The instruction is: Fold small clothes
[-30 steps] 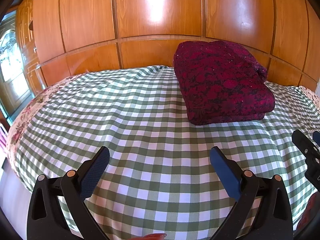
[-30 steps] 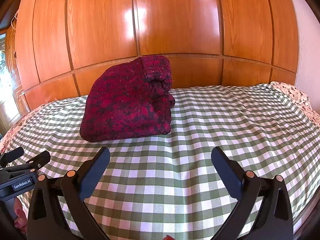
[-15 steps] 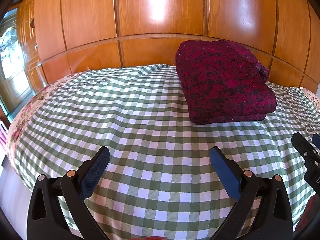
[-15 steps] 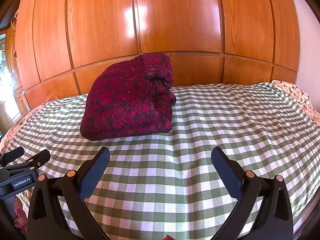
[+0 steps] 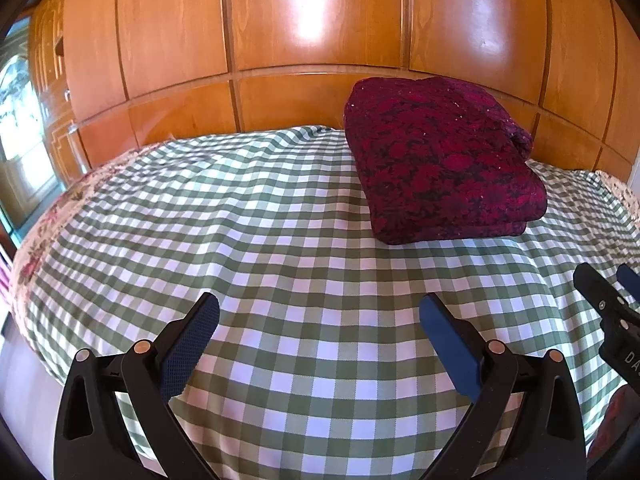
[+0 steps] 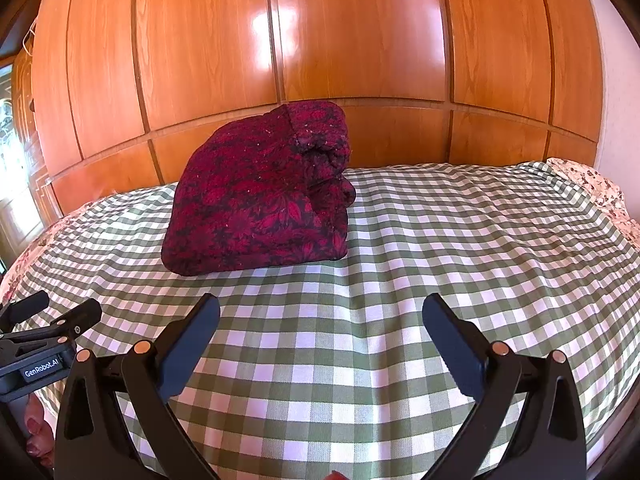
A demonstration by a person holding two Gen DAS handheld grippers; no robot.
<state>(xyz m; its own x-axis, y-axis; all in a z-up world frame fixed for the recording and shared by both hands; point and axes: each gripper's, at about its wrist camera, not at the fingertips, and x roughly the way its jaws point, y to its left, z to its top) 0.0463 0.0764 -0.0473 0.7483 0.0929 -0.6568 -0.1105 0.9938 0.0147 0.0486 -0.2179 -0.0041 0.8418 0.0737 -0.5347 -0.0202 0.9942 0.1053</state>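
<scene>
Looking along the left wrist view, the left gripper [image 5: 319, 312] hangs above the green-and-white checked bedsheet [image 5: 280, 248] with its two black arms spread wide; the blue-padded fingertips [image 5: 198, 326] stand well apart and nothing lies between them. The folded dark red floral garment [image 5: 442, 160] sits on the sheet ahead and to the right, well apart from the fingers, its far edge close to the glossy orange wooden panelled wall [image 5: 304, 36] behind the bed. The bundle lies flat in stacked layers, the fold edges facing the right. At the right edge of this view, part of the right gripper [image 5: 612, 312] shows as a black finger, near the sheet. A floral-patterned cloth border [image 5: 52, 236] peeks out under the checked sheet at the left.

In the right wrist view, the right gripper [image 6: 320, 316] is likewise spread fully, its jaws empty above the checked sheet [image 6: 440, 240]. The red garment [image 6: 260, 196] rests ahead and left of centre, a thick folded bundle with a rolled end turned toward the right. The left gripper [image 6: 52, 312] appears at the lower left, black, with a white "GenRobot.AI" label [image 6: 41, 367] on its body, its fingers apart over the sheet. The wooden wall [image 6: 352, 40] fills the background.
</scene>
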